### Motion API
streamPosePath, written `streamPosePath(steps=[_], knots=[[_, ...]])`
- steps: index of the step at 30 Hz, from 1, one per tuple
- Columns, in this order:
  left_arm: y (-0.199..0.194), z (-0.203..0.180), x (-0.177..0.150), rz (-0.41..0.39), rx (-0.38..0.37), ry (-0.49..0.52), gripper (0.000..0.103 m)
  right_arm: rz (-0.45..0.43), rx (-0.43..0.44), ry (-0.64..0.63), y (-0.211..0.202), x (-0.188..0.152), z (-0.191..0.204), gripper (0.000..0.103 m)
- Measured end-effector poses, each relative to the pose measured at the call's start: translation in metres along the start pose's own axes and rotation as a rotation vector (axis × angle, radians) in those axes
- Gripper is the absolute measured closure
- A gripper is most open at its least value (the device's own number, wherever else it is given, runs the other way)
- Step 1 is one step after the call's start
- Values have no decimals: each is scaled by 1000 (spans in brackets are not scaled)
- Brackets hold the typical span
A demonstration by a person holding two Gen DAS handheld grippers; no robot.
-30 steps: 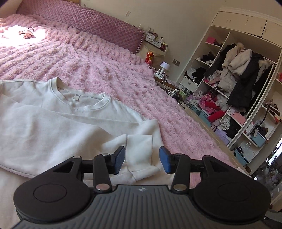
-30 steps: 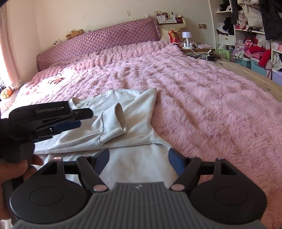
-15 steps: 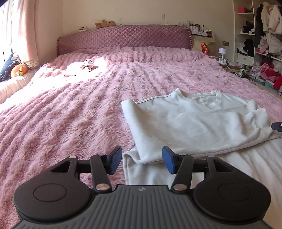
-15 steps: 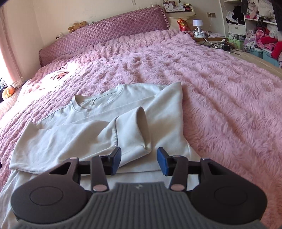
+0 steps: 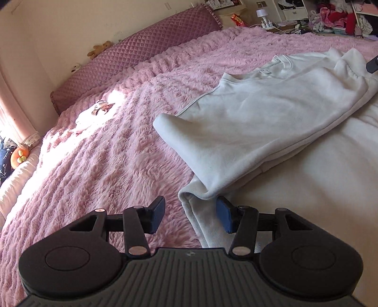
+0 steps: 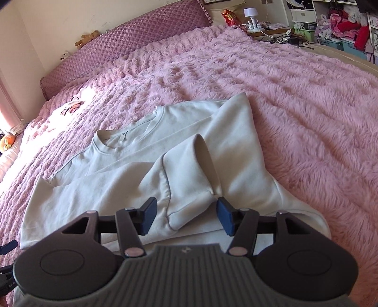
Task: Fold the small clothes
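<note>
A white sweatshirt (image 5: 259,122) lies flat on the pink furry bedspread (image 5: 106,153), both sleeves folded across its chest. My left gripper (image 5: 190,216) is open at the shirt's left folded edge, the cloth corner between its jaws. My right gripper (image 6: 185,218) is open over the folded sleeve cuff (image 6: 184,189) on the shirt's right side (image 6: 238,151); the cuff lies between its jaws. The neckline (image 6: 127,139) points toward the headboard. A tip of the right gripper shows at the edge of the left wrist view (image 5: 372,63).
A quilted purple headboard (image 6: 132,40) with a teddy bear (image 6: 88,37) stands at the far end. A nightstand with a lamp (image 6: 251,14) and cluttered shelves (image 6: 342,26) are at the right. A small item (image 5: 101,106) lies in sunlight on the bed.
Both grippers have dropped closer to the shirt. The left one swung from the right sleeve to the shirt's left folded edge. The right one closed in on the cuff.
</note>
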State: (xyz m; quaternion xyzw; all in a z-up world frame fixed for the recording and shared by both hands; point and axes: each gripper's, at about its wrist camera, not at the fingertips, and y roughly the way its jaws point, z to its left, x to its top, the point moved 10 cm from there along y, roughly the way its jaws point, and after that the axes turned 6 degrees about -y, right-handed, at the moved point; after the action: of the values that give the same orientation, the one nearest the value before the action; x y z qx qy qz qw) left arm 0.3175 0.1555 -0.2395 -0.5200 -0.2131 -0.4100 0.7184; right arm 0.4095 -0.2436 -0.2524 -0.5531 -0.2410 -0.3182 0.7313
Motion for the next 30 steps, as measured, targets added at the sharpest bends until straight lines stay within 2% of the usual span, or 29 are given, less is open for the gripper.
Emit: streamPosePath(steps=[4,5,6,7,9,10,11,12,13,16,18,20,23,25,27,30], knots=[[7,1,1,-11,-6,14,50,6,-7,-13,0,-3,-3,51],[8,2,2,-15,-3,29,59,5,-10,-18,0,-4,-3,51],[10,1,3,-16,-6,47,80,4,-12,-19,0,-4,-3,51],[12,-2,4,-6,-23,60,88,1,-12,-19,0,-4,-3,51],[14,-6,5,-3,-27,86,94,2,-13,-22,0,-5,-2,54],[14,-8,5,-8,-21,110,94,4,-12,-24,1,-4,-1,63],[13,-10,5,-15,-16,123,95,10,-5,-27,2,-4,1,67],[12,-10,5,-21,-16,122,95,18,-1,-30,3,-5,2,77],[11,-9,5,-25,-16,110,96,24,2,-36,5,-5,4,92],[7,-5,8,-37,-8,68,96,17,17,-42,6,-3,9,102],[7,-3,10,-36,-6,38,96,-8,17,-47,-1,1,11,102],[5,4,13,-31,-12,-34,96,-55,29,-36,-14,6,13,103],[5,18,14,-7,-36,-205,98,-140,37,2,-45,11,10,103],[9,26,10,29,-61,-333,98,-149,9,22,-53,6,2,103],[13,30,5,57,-73,-412,98,-97,10,58,-46,-9,-10,103],[14,30,1,71,-62,-434,98,20,-5,116,-25,-41,-26,102]])
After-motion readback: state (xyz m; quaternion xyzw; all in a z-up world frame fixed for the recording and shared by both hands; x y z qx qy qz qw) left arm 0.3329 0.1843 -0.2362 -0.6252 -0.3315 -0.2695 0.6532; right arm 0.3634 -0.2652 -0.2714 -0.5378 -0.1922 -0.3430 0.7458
